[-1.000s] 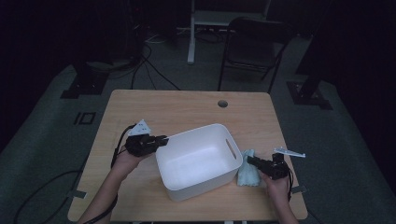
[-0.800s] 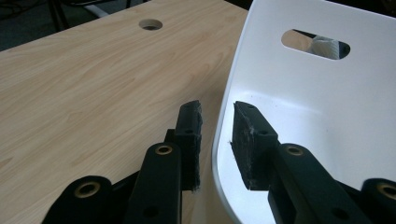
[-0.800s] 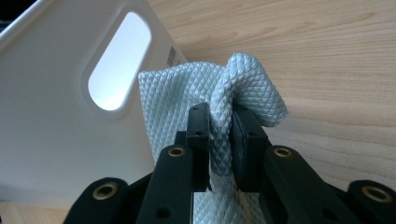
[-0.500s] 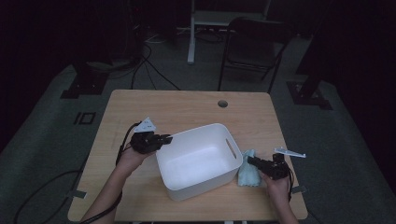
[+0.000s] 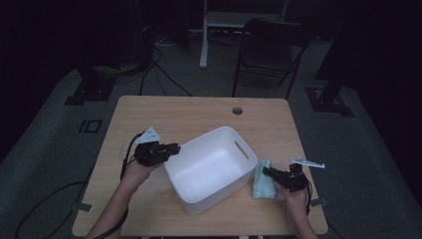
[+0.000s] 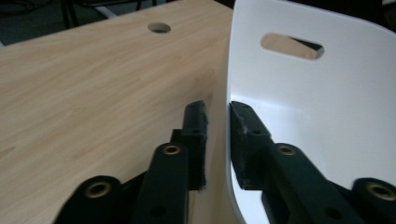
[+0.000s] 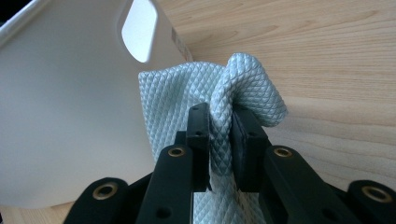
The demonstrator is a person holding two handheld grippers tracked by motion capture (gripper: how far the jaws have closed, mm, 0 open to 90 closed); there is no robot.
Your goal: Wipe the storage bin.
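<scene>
From above, a white tub [image 5: 211,169] sits mid-table [image 5: 199,112]. The left claw [image 6: 217,135] straddles the tub's rim, jaws parted, not yet pinching. The right claw [image 7: 219,140] clamps a pale cloth [image 7: 187,93] beside the tub; wiping or dropping it in probably follows.

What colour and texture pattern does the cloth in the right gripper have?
Pale mint green with a fine diamond weave; the cloth shows best in the right gripper view.
</scene>
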